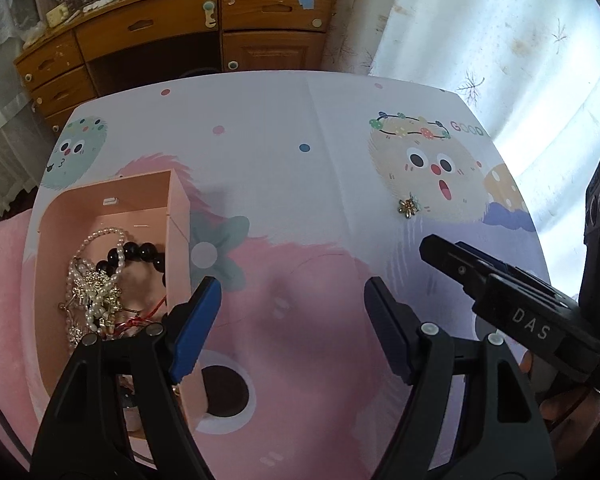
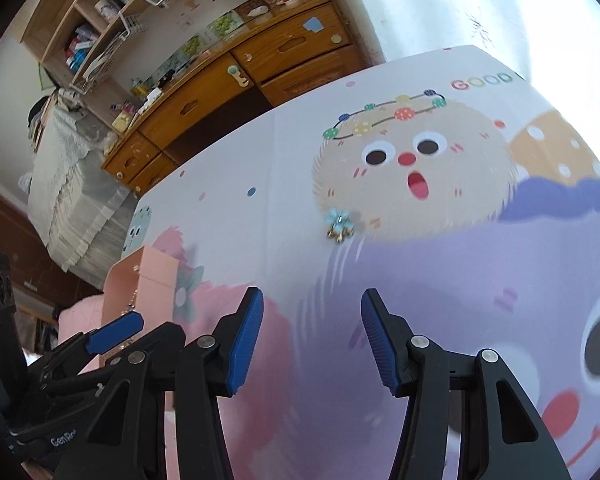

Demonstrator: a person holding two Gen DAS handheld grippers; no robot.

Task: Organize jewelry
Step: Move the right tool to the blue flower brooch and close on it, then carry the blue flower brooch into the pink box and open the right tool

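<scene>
A pink open box [image 1: 178, 204] stands at the table's left; it also shows in the right wrist view [image 2: 156, 276]. It holds a pearl necklace [image 1: 100, 240], a black bead bracelet [image 1: 148, 254] and gold jewelry [image 1: 94, 292]. A small gold and blue flower brooch [image 1: 408, 206] lies loose on the cartoon tablecloth at the right; it also shows in the right wrist view [image 2: 340, 224]. My left gripper [image 1: 292, 304] is open and empty, just right of the box. My right gripper [image 2: 312, 316] is open and empty, short of the brooch; it also shows in the left wrist view [image 1: 440, 248].
The table [image 1: 300, 120] is covered by a printed cartoon cloth. A wooden desk with drawers [image 1: 180, 32] stands beyond the far edge. A curtain [image 1: 500, 20] hangs at the right. A bed [image 2: 68, 184] lies left of the desk.
</scene>
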